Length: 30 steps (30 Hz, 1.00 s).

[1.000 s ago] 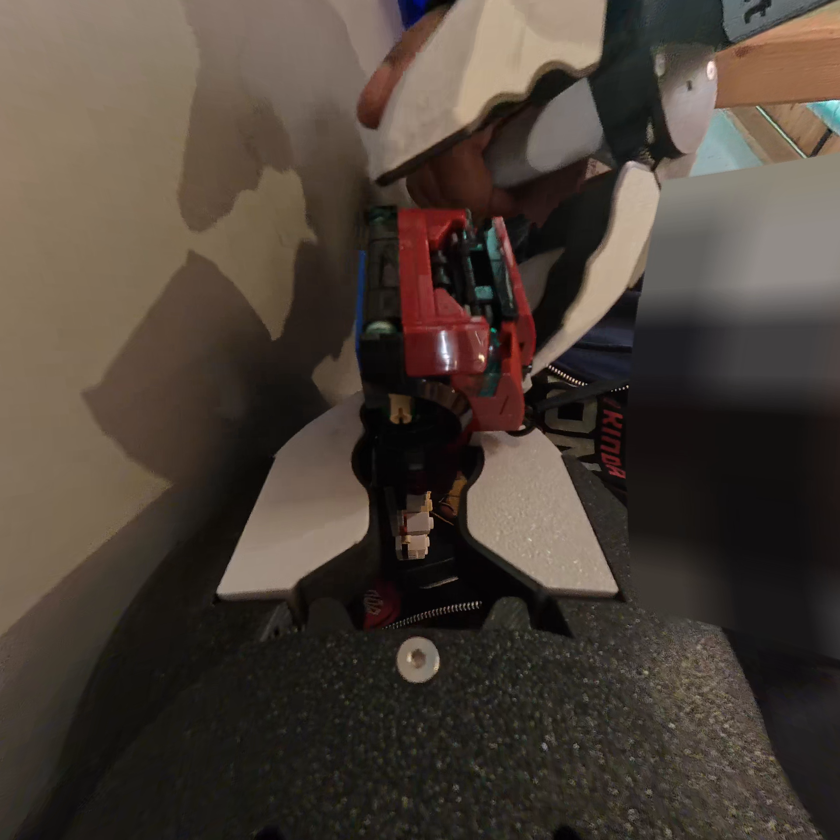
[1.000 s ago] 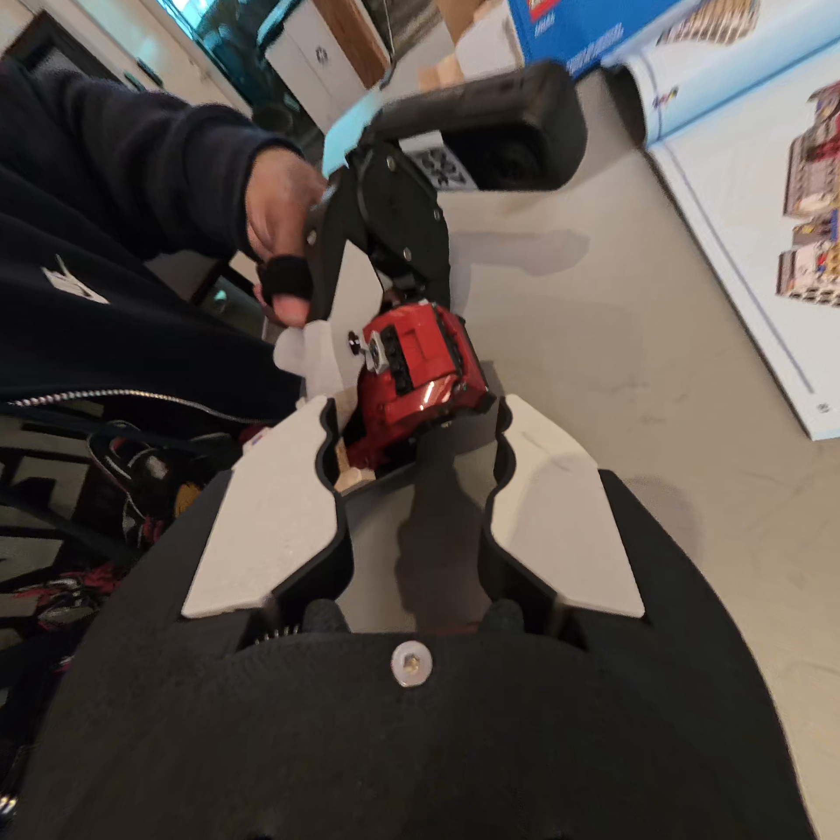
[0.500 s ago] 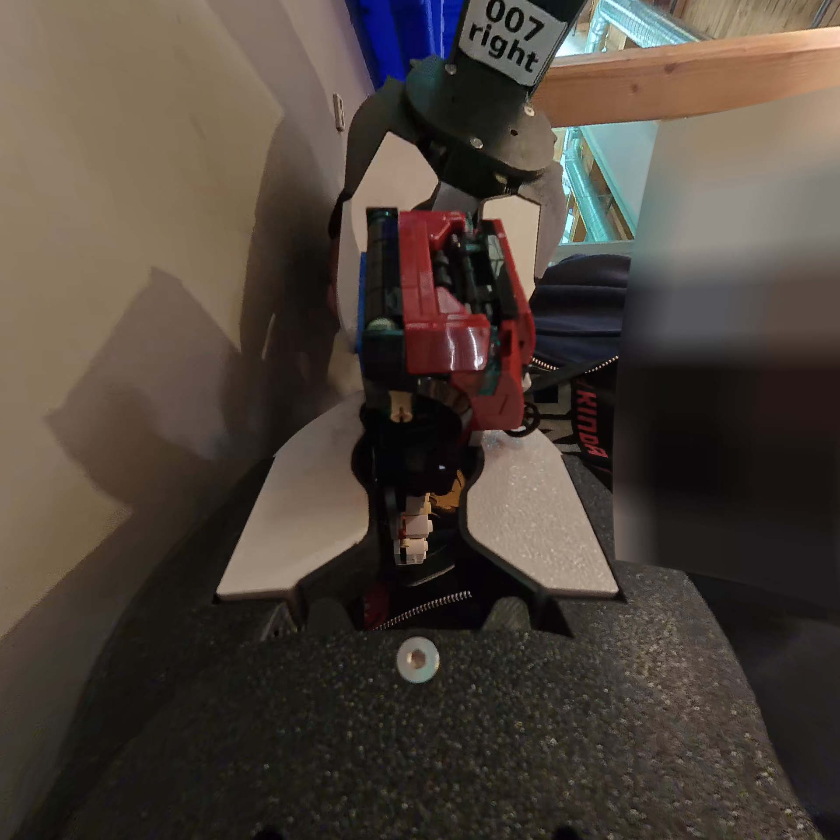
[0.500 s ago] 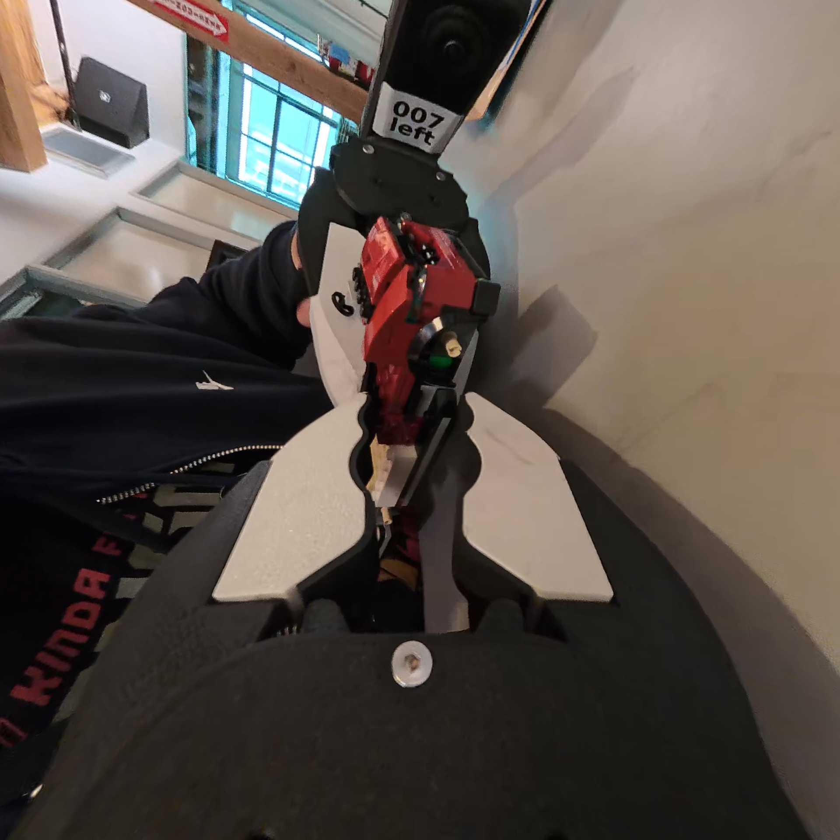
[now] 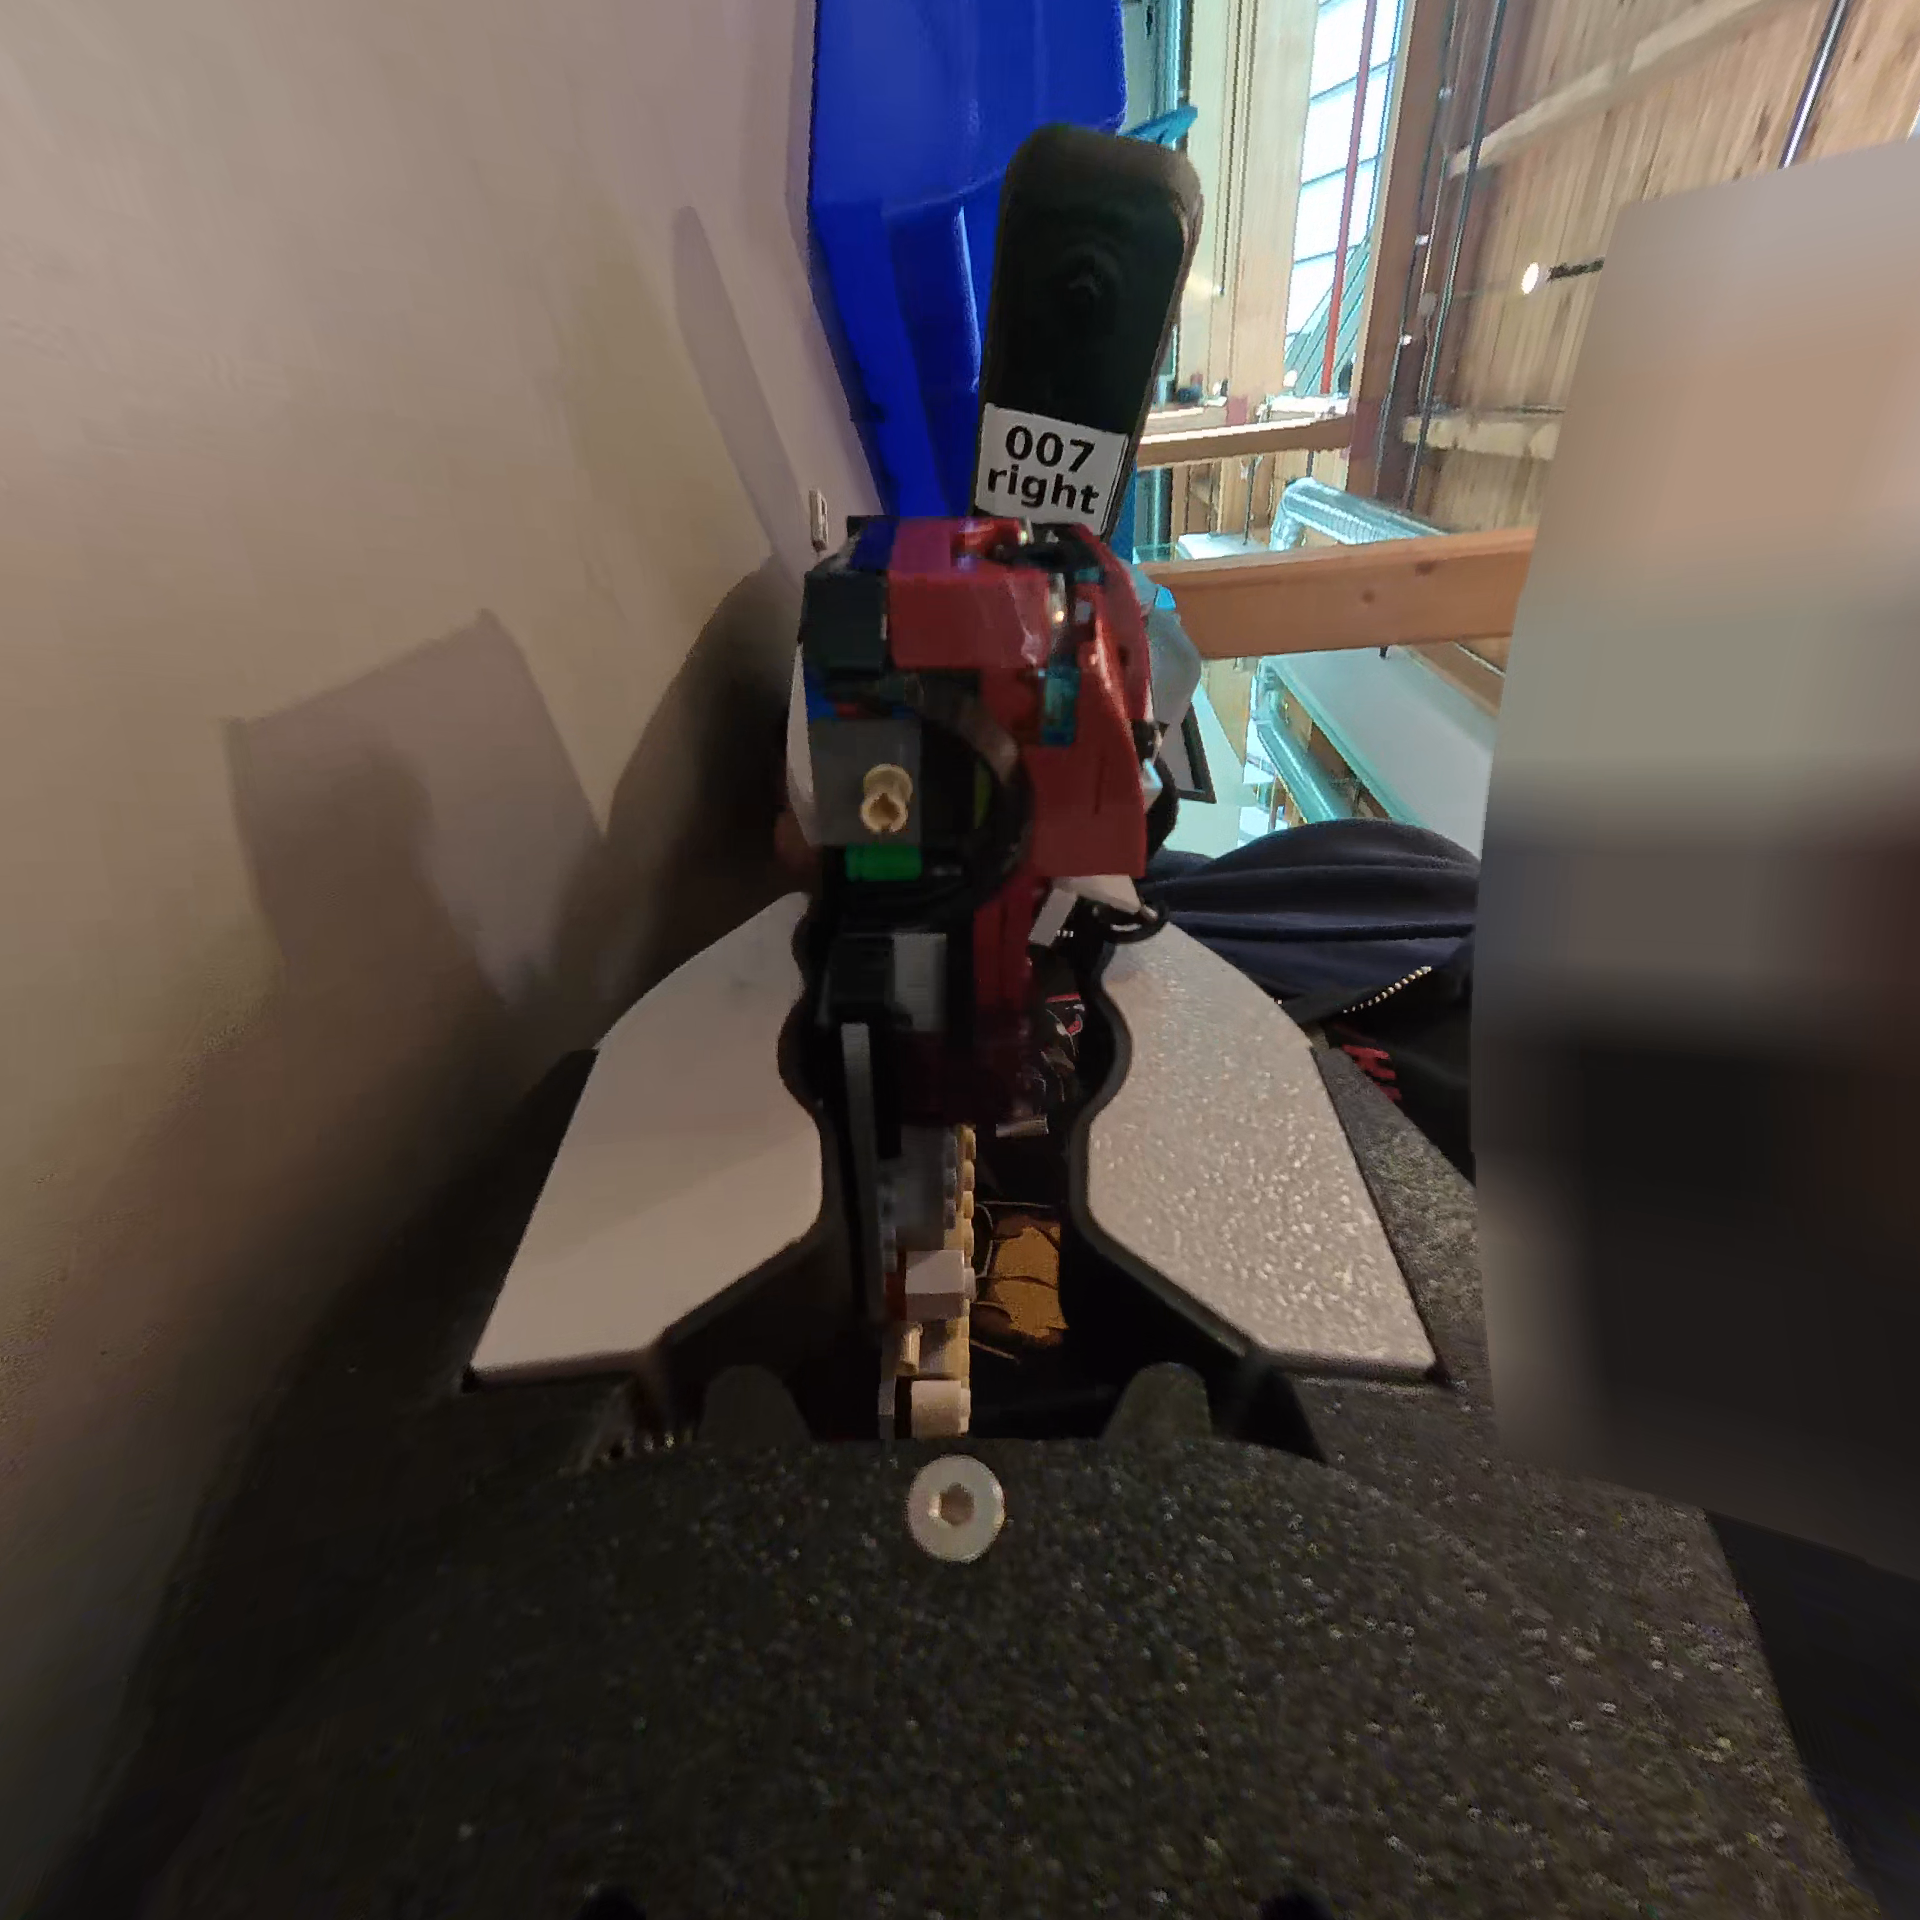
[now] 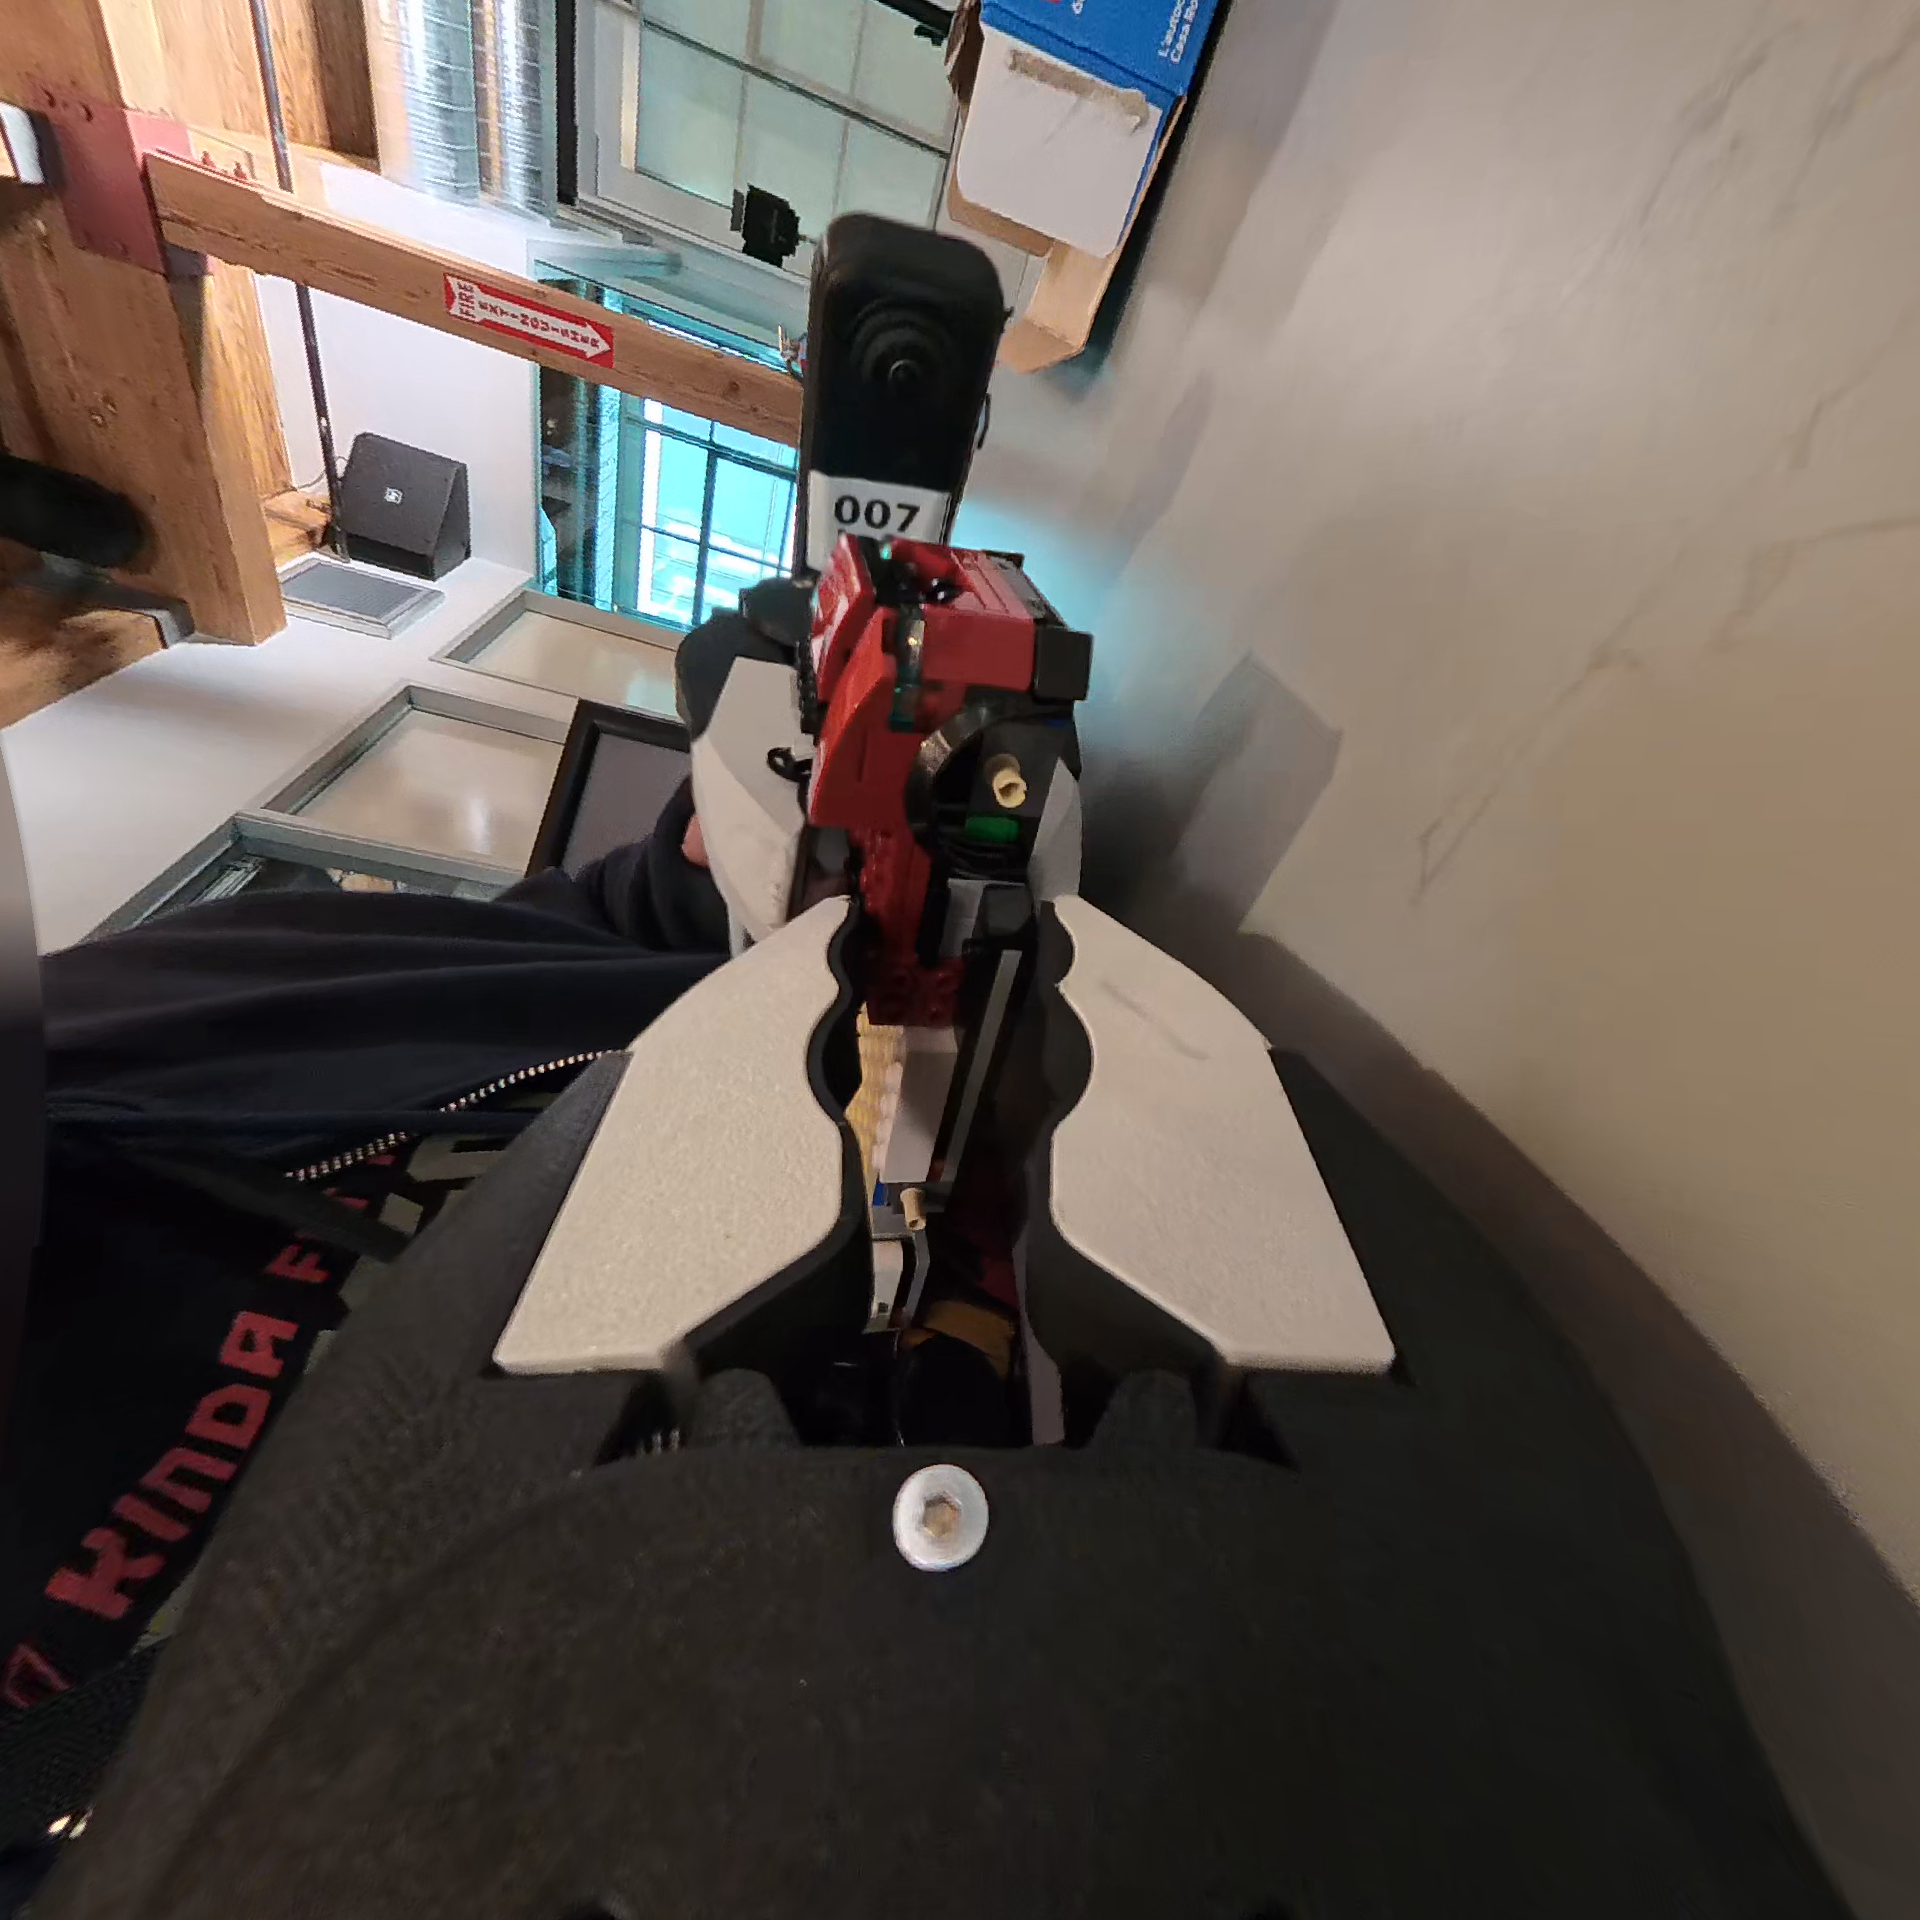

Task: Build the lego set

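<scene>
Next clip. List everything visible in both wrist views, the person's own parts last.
Brick-built toy car: one, red and black, off the table, between both grippers' fingers.
Table: one, beige, beside the grippers.
Cardboard box: one, blue and white, far end of table.
Wooden beam: one, light brown, background.
Speaker: one, black, background, near the beam.
Jacket sleeve: one, dark navy, behind left gripper.
Left gripper: one, black with grey fingers, gap beside car.
Right gripper: one, same colours, fingers pressed on car.

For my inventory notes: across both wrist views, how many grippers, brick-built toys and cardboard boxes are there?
Grippers: 2 (left gripper, right gripper)
Red brick-built toy: 1
Blue-and-white cardboard box: 1
Total: 4
</scene>
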### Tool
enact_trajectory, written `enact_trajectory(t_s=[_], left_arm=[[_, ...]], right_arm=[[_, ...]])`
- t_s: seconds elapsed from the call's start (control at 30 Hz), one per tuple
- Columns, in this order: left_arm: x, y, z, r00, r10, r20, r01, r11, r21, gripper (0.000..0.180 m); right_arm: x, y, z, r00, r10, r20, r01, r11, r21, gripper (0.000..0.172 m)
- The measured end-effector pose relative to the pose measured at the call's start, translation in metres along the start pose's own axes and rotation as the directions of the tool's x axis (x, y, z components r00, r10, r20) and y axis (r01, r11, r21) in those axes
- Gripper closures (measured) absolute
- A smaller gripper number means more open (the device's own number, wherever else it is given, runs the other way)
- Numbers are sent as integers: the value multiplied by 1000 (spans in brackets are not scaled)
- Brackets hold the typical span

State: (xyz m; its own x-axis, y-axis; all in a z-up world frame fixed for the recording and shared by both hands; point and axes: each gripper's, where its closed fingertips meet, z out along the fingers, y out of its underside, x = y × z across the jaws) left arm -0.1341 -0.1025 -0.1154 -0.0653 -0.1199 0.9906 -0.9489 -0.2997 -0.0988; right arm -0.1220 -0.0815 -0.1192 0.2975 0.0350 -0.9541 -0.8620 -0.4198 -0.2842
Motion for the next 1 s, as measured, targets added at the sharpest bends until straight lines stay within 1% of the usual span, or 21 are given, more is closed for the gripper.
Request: enact_trajectory(t_s=[0.17, 0.23, 0.3, 0.43, 0.53, 0.6, 0.67, 0.7, 0.73, 0.8, 0.87, 0.9, 0.93, 1.0], left_arm=[[-2, 4, 0, 1000, 0, -4, 0, 999, 51, 135], [-4, 2, 0, 1000, 2, -2, -2, 997, 79, 138], [-6, 1, 0, 1000, -1, -5, 2, 994, 112, 146], [-6, 0, 2, 999, -26, -39, 32, 990, 140, 147], [-10, -1, 4, 997, -67, -24, 70, 986, 154, 147], [-14, -2, 4, 996, -87, -2, 86, 982, 167, 148], [-18, -3, 4, 994, -105, 22, 99, 979, 176, 148], [-18, -3, 4, 993, -109, 33, 101, 978, 180, 148], [-18, -3, 5, 993, -108, 41, 99, 978, 183, 148], [-18, -3, 7, 993, -105, 61, 92, 980, 179, 148], [-17, -1, 10, 992, -100, 72, 87, 981, 173, 148], [-18, 0, 11, 992, -99, 77, 84, 982, 169, 148], [-18, 1, 13, 992, -94, 83, 80, 983, 164, 148], [-17, 2, 14, 992, -85, 90, 70, 985, 158, 148]], right_arm=[[1, -1, 0, 1000, 1, -7, -1, 1000, 6, 141], [1, -1, 0, 1000, 2, -5, -2, 1000, 8, 141], [1, -1, -1, 1000, 1, -1, -1, 1000, 10, 141], [3, -1, -3, 999, -30, -27, 30, 999, 14, 141], [7, -4, -10, 982, -157, -106, 158, 987, 2, 137], [8, -9, -20, 936, -302, -179, 305, 952, -14, 136], [3, -15, -29, 849, -471, -238, 475, 879, -44, 133], [-3, -17, -31, 787, -563, -253, 565, 822, -71, 133], [-9, -17, -32, 713, -651, -259, 648, 753, -110, 132], [-24, -14, -29, 545, -807, -229, 785, 586, -199, 130], [-33, -8, -23, 378, -909, -175, 864, 415, -285, 129], [-35, -6, -19, 311, -939, -147, 883, 343, -319, 129], [-36, -5, -16, 261, -958, -119, 893, 287, -346, 129], [-36, -2, -11, 203, -978, -57, 901, 209, -380, 129]])
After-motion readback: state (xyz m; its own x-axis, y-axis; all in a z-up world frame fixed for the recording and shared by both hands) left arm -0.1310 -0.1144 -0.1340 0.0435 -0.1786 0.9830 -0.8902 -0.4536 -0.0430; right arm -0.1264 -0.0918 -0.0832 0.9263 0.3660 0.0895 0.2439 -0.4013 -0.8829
